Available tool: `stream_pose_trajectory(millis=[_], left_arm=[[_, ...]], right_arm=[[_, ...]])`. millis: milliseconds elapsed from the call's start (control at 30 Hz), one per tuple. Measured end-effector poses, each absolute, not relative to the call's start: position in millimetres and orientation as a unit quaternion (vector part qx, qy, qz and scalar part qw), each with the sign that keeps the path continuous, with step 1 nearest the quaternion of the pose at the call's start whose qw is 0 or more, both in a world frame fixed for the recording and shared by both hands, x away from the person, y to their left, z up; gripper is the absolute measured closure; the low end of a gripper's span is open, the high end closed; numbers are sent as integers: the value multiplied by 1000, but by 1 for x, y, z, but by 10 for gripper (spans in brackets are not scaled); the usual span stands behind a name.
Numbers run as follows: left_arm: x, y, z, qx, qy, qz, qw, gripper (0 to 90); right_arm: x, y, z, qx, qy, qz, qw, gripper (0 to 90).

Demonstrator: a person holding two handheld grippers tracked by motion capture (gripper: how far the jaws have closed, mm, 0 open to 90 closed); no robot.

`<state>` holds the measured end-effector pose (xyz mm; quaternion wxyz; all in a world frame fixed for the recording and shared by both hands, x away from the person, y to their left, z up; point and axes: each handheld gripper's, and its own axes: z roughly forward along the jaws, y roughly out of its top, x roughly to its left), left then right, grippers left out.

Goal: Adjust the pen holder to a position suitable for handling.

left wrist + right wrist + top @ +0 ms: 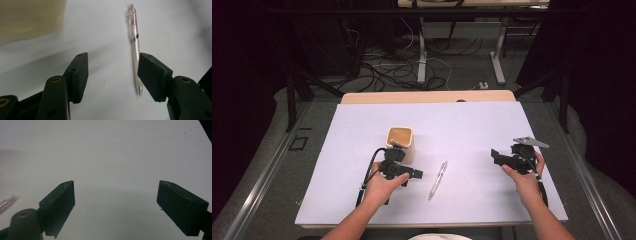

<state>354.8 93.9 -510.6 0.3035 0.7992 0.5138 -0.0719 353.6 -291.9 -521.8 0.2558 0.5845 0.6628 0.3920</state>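
We look down on a table (362, 200) with a white top and a light wooden far edge. Beyond it the grey floor (462, 70) carries a tangle of cables (387, 70). White table legs (422, 55) stand farther off. Black curtains (242, 75) close off the left and right sides, where it stays dark.

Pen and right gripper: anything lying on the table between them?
Nothing. In the high view, only bare white table runs from the pen to the right gripper.
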Motion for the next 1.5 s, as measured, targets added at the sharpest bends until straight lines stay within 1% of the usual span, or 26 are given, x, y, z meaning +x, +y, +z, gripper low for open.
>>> stream_pose_trajectory(millis=[333,567,700,1100,1267,1500], left_arm=[[353,71,-520,809,509,-85,282,469],[351,55,-526,816,502,-105,268,516],[350,48,-527,819,499,-105,264,544],[349,38,-532,825,493,-114,250,628],[349,34,-534,827,491,-120,244,641],[348,32,-535,829,491,-115,240,677]], right_arm=[[353,-292,-522,584,663,392,255,145],[353,-291,-522,584,664,392,254,145],[353,-291,-522,584,664,392,254,145],[353,-291,-522,585,664,392,253,145],[353,-291,-522,584,664,392,253,145],[353,-291,-522,585,664,392,251,144]])
